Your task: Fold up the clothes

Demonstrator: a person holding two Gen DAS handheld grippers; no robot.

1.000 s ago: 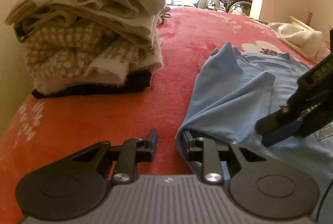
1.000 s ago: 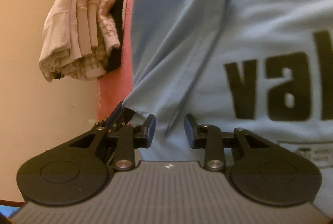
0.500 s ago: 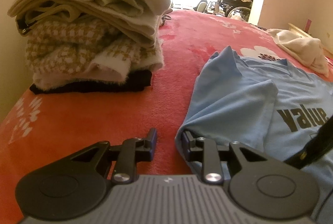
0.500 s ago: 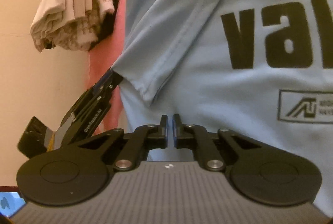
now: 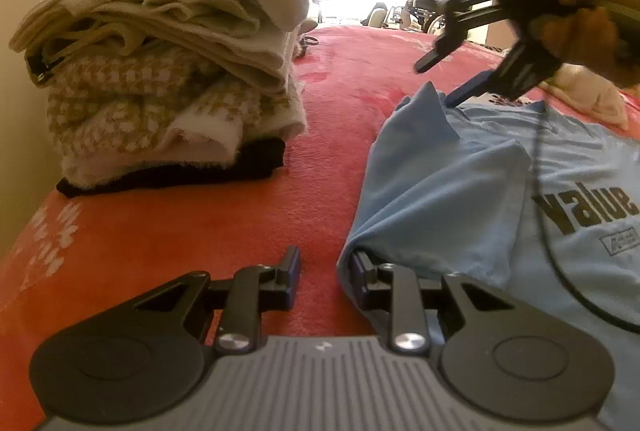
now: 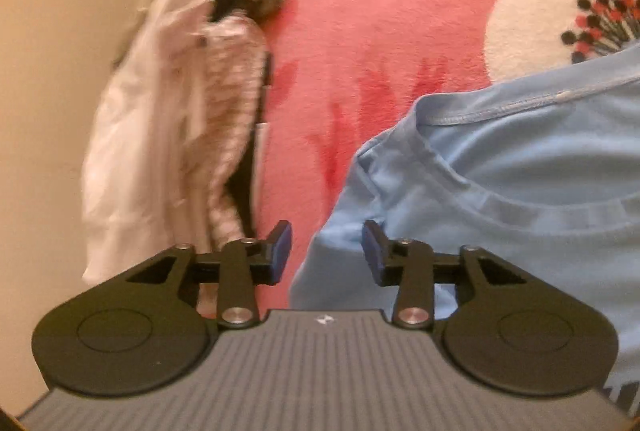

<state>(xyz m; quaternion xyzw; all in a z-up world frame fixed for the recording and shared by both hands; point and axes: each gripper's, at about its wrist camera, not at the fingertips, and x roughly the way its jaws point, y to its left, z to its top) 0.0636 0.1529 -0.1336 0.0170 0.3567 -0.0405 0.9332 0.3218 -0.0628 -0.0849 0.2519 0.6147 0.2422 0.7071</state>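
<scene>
Item: blue T-shirt (image 5: 452, 199), print side up, flat on the red bed (image 5: 200, 231), right of centre in the left wrist view. Its long axis runs near to far, collar at the far end; the left sleeve is already folded in over the body.

Left gripper (image 5: 324, 273): low at the shirt's near left corner. Jaws narrow, with a clear gap between them; the right pad touches the folded edge of the cloth, the left pad is over bare bed. No cloth is pinched between them.

Right gripper (image 5: 444, 75): held in a hand (image 5: 580, 35), raised over the far left shoulder of the shirt, just beside the collar (image 6: 520, 103). Jaws opening, nothing between them; in its own view the shoulder edge lies just below and right of the gap (image 6: 326, 249).

Governing relation: each gripper sits at one end of the shirt's left edge, left gripper near, right gripper far. The likely next move is a pinch at both ends, then a carry of that edge rightward.

Also present: stack of folded clothes (image 5: 168, 71), far left on the bed, well apart from the shirt.
</scene>
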